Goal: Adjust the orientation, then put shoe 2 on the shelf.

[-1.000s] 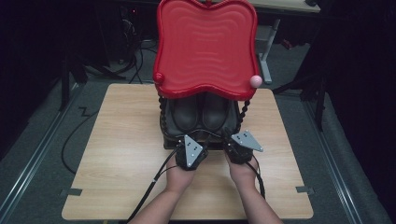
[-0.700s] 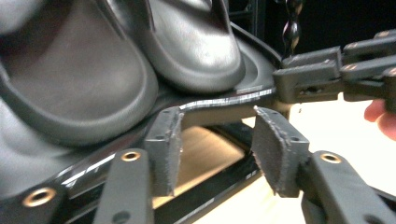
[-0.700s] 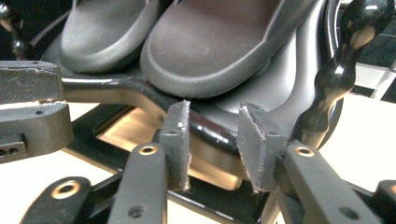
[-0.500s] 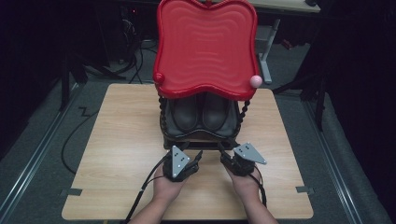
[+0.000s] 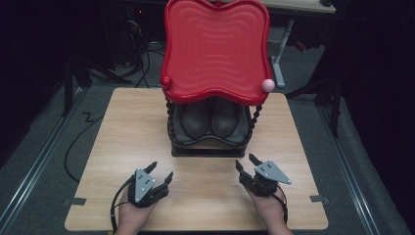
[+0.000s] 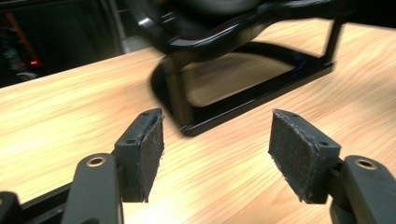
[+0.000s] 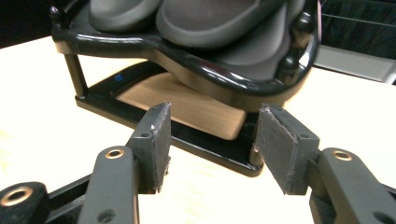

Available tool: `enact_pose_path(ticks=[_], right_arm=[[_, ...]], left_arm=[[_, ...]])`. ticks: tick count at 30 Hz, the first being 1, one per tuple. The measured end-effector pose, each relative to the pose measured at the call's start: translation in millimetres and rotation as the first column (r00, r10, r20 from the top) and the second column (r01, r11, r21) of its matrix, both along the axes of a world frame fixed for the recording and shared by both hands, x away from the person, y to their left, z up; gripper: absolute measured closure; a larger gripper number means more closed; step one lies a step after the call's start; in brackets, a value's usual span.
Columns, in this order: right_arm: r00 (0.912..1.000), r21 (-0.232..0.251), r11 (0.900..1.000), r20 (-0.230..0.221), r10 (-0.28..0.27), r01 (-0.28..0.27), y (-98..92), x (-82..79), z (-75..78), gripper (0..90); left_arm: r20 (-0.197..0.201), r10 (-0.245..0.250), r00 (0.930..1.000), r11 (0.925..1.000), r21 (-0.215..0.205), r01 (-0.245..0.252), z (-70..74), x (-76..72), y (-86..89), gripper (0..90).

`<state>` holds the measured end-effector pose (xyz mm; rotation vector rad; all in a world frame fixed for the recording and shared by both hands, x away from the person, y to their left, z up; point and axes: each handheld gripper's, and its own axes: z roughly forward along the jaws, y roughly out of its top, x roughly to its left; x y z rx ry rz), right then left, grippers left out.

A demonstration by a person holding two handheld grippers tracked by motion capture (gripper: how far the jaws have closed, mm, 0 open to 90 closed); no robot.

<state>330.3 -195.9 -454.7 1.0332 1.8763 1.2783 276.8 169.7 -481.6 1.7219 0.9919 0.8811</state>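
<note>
left gripper (image 5: 157, 177), held in the left hand (image 5: 131, 215) near the front edge of the wooden table (image 5: 122, 127): jaws released and spread wide, just been opening, nothing between the pads, bare tabletop beneath. in the left gripper view, pads (image 6: 150, 154) parted over wood grain, with the black base of the shoe rack (image 6: 243, 98) ahead and slightly to the right, apart from the jaws, blurred.

right gripper (image 5: 245, 165), held in the right hand (image 5: 268, 210): jaws released, opened to a lesser width, likewise just been opening, nothing clamped. in the right gripper view, pads (image 7: 156, 140) apart, framing the near corner of the rack base just ahead, not touching.

two-tier shoe rack (image 5: 210, 142), straight ahead of both grippers and between their lines of aim, nearer to the right gripper than to the left. lower tier: black curved tray carrying a pair of dark shoes (image 5: 210, 120), toes toward the grippers, sides touching. in the right gripper view, shoes (image 7: 205, 18) just above and beyond the jaws, resting on the glossy black tray rim. upper tier: red ribbed tray (image 5: 215, 49) with wavy outline, above and beyond the shoes, carried on twisted black posts (image 5: 255, 120). pink knob (image 5: 267, 85) at the red tray's front corner ahead of the right gripper; red knob (image 5: 166, 81) at the corner ahead of the left gripper.

cables trailing back from each gripper toward the wrists.
</note>
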Motion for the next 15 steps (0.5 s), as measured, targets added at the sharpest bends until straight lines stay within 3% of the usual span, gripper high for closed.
enact_pose_path(ticks=[7, 15], right_arm=[[0.9991, -0.018, 0.999, -0.029, -0.030, 0.030, -21.7, -7.8, -6.0, 38.7], [0.9929, -0.044, 0.996, -0.084, -0.084, 0.081, -64.0, -16.0, -16.1, 25.3]], left_arm=[[-0.006, 0.076, 0.9971, 0.9968, 0.025, -0.075, -7.6, -6.5, 35.5, 34.4], [-0.029, 0.147, 0.9888, 0.9890, 0.022, -0.146, -9.0, -13.2, 67.6, 32.7]])
